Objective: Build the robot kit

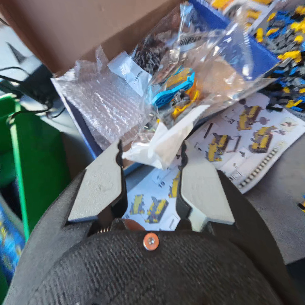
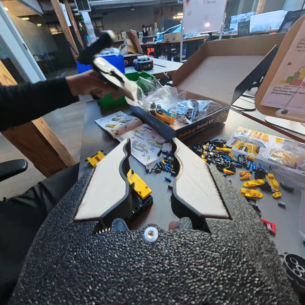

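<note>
Hanging over the kit box (image 2: 184,130), left gripper (image 1: 152,154) spread around a clear parts bag (image 1: 189,79)'s corner; right gripper (image 2: 151,155) open, empty, above loose bricks (image 2: 219,156); only right wrist view shows the yellow-black assembly (image 2: 140,186).

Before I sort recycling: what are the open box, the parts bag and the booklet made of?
Open box: printed cardboard, raw brown inside the lid. Parts bag: thin clear plastic film, glossy and crinkled. Booklet: matte printed paper, apparently, lying open flat.

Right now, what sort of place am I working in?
Probably a shared workshop or maker space: rows of worktables behind, a whiteboard, and this dark table strewn with building-kit parts beside an open kit box.
</note>
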Available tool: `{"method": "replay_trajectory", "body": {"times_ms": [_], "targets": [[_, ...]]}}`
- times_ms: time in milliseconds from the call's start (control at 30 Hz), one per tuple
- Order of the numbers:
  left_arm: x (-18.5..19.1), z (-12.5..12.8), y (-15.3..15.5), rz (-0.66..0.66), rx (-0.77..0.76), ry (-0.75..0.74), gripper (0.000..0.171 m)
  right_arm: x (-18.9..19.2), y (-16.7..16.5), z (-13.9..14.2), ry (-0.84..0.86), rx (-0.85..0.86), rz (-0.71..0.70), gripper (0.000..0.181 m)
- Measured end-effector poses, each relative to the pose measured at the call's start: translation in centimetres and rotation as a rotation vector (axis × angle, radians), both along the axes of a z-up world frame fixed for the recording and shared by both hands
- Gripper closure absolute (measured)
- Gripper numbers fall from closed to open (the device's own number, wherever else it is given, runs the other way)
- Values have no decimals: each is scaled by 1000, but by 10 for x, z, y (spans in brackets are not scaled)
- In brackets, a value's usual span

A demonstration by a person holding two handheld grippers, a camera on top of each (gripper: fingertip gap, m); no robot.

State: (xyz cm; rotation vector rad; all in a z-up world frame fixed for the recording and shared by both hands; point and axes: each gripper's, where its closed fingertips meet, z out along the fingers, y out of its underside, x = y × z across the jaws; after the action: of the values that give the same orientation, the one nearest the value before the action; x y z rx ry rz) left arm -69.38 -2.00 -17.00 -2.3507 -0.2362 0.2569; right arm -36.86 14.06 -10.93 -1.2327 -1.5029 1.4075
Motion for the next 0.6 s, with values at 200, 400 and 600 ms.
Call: {"method": "replay_trajectory", "body": {"times_ms": [200,400,600], "targets": [[-30,6,52,-18,-40,-93,171,-4,7,-26,-9,144,-7,143],[-43,44,67,18,17,-140,171,2,20,-37,47,199,-39,149],[-56,32,63,123,31,-297,171,5,23,-40,52,178,-49,151]]}}
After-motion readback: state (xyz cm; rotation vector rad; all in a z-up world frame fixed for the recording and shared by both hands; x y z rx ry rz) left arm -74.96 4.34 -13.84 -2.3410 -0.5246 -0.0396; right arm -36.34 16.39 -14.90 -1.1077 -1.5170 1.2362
